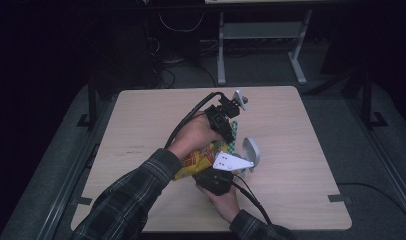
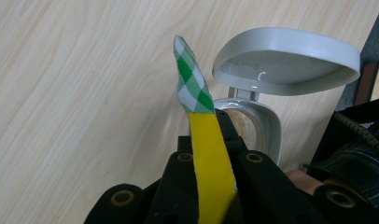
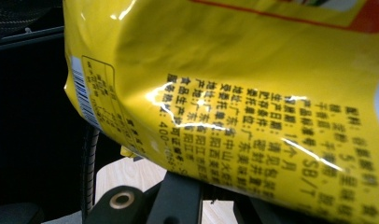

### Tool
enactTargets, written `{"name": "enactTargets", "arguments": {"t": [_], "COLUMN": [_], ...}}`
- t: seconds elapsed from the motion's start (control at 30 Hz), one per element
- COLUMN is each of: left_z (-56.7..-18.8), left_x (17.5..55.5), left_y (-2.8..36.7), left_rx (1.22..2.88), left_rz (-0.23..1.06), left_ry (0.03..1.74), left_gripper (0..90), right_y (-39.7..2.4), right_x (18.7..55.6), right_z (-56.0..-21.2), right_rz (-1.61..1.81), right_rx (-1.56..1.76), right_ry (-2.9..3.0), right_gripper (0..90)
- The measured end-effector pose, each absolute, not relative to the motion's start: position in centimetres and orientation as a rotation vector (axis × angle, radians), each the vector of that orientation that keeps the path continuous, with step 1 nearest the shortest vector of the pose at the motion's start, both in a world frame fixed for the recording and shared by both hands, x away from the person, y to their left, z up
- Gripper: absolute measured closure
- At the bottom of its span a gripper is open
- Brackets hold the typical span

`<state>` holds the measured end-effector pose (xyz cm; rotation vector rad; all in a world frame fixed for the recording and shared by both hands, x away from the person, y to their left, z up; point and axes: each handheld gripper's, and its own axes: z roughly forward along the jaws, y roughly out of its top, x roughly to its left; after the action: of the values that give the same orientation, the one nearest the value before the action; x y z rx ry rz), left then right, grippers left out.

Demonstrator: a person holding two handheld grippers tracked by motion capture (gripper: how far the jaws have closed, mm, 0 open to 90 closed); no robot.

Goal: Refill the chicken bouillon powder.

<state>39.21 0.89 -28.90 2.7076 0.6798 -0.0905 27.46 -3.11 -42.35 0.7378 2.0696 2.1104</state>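
Yellow snack bag (image 1: 198, 161) hangs over the table (image 1: 141, 120) between both grippers: left gripper (image 2: 211, 154) pinches its green-checked top strip, right gripper (image 1: 218, 177) clamps the body. Apparently mid-tear; next, pull apart steadily, clear of the open grey container (image 2: 271, 93).

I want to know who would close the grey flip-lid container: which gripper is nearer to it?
Right. The right gripper sits right beside the grey container; the left gripper is farther back, clamping the yellow bag.
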Motion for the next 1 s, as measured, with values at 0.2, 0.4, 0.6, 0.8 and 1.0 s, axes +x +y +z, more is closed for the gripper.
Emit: {"name": "enactTargets", "arguments": {"t": [0.2,0.4,0.6,0.8,1.0], "left_z": [-28.88,-28.85,-28.84,-28.83,-28.79], "left_x": [39.19,39.18,39.17,39.19,39.15], "left_y": [0.87,0.85,0.83,0.8,0.78], "left_rx": [2.706,2.706,2.705,2.708,2.705], "left_rz": [-0.091,-0.09,-0.09,-0.089,-0.09], "left_ry": [0.681,0.679,0.68,0.675,0.677], "left_gripper": [89.9,90.0,90.0,90.0,90.0], "right_y": [-3.13,-3.15,-3.15,-3.17,-3.18], "right_x": [27.47,27.47,27.46,27.48,27.47], "right_z": [-42.33,-42.32,-42.3,-42.28,-42.26], "right_rz": [2.11,2.11,2.111,2.111,2.112], "right_rx": [0.737,0.737,0.738,0.738,0.738], "right_ry": [2.068,2.067,2.067,2.067,2.066], "right_gripper": [89.9,90.0,89.9,90.0,89.9]}}
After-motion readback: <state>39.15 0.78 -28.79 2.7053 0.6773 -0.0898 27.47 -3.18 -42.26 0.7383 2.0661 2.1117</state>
